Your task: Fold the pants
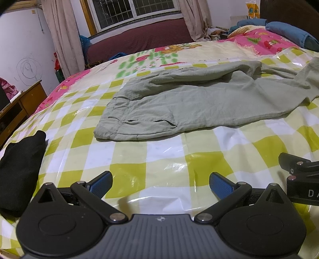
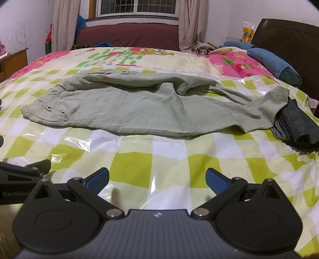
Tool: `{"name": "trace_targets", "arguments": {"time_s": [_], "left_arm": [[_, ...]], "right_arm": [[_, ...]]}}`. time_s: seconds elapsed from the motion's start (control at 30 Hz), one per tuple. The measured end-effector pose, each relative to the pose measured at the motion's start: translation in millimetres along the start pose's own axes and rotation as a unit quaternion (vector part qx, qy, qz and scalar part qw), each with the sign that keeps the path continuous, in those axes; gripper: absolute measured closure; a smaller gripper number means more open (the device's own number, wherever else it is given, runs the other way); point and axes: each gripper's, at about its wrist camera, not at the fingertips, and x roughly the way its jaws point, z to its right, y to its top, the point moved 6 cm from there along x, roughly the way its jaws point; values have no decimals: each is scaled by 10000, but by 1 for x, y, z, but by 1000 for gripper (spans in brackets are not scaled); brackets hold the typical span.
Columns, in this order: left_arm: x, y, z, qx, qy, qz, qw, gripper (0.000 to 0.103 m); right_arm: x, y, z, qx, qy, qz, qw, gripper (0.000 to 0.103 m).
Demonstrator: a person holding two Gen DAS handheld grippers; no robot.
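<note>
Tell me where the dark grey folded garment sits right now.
In the right wrist view, the dark grey folded garment lies on the checked plastic sheet at the far right, partly under the leg end of the grey-green pants.

Light: dim, warm indoor, from overhead | window (image 2: 137,8) dark | glare: white streaks on glossy checked sheet (image 1: 175,165) | shadows: soft, faint | focus: fairly sharp, grainy | distortion: strong fisheye bend, black vignette at corners in both views
</note>
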Motion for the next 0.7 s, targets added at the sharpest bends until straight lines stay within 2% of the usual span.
{"name": "trace_targets", "arguments": {"time_s": [0.2, 0.33, 0.5, 0.7], "left_arm": [[1, 1, -1, -6, 8, 38, 10000, 0], [2, 7, -12, -125, 19, 119, 9998, 0], [11, 20, -44, -334, 146, 228, 9991, 0], [44, 31, -81, -46, 372, 227, 9990, 0]], "right_arm": [[-1, 2, -3, -53, -15, -8, 10000, 1], [-4, 14, -11, -193, 85, 138, 9997, 1], [4, 40, -37, -686, 353, 350, 9964, 1], [26, 62, -78, -1452, 815, 560, 9844, 1]]}}
